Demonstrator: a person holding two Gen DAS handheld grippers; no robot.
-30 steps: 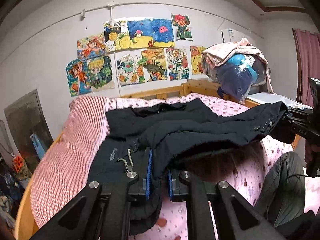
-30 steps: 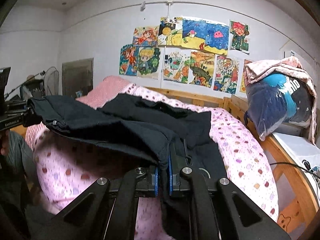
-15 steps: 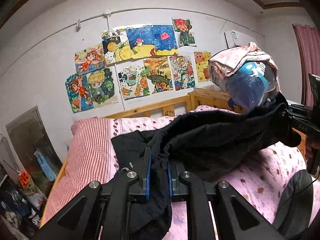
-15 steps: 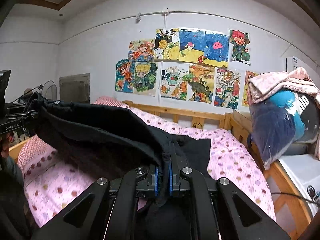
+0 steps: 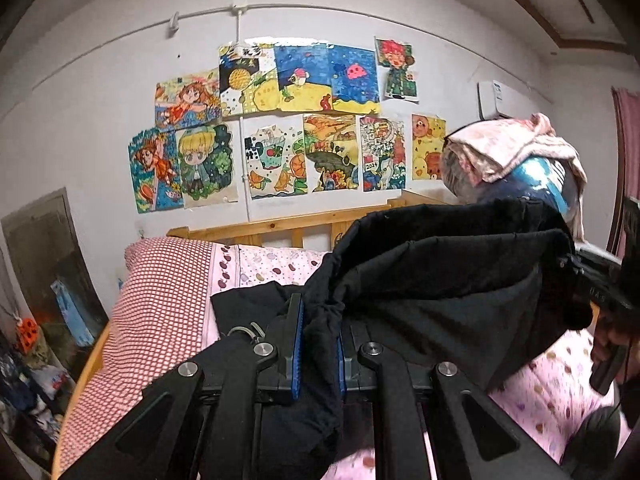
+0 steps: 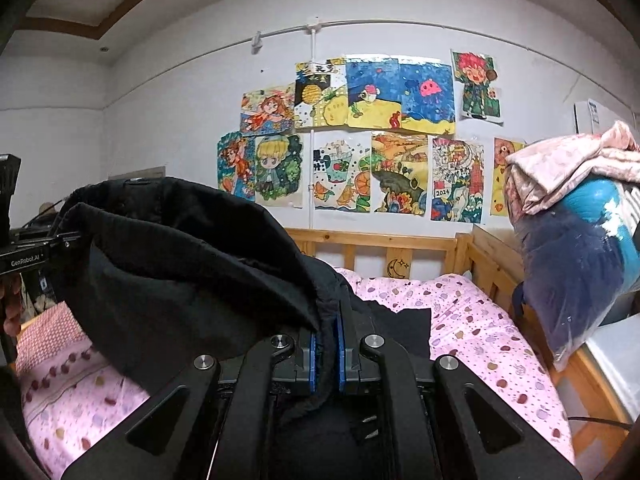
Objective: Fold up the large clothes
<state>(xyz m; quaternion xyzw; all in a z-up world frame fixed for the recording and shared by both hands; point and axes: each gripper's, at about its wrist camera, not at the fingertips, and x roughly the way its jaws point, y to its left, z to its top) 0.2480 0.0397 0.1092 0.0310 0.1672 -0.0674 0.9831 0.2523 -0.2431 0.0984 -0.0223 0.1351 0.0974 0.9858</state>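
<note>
Black garment (image 5: 440, 280), pink spotted sheet (image 6: 472, 332), red-checked pillow (image 5: 156, 304), blue-padded jaws.

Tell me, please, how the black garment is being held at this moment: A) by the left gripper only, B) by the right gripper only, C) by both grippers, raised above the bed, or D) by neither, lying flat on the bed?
C: the left gripper and the right gripper each pinch an edge of the black garment, which hangs stretched between them above the bed.
</note>
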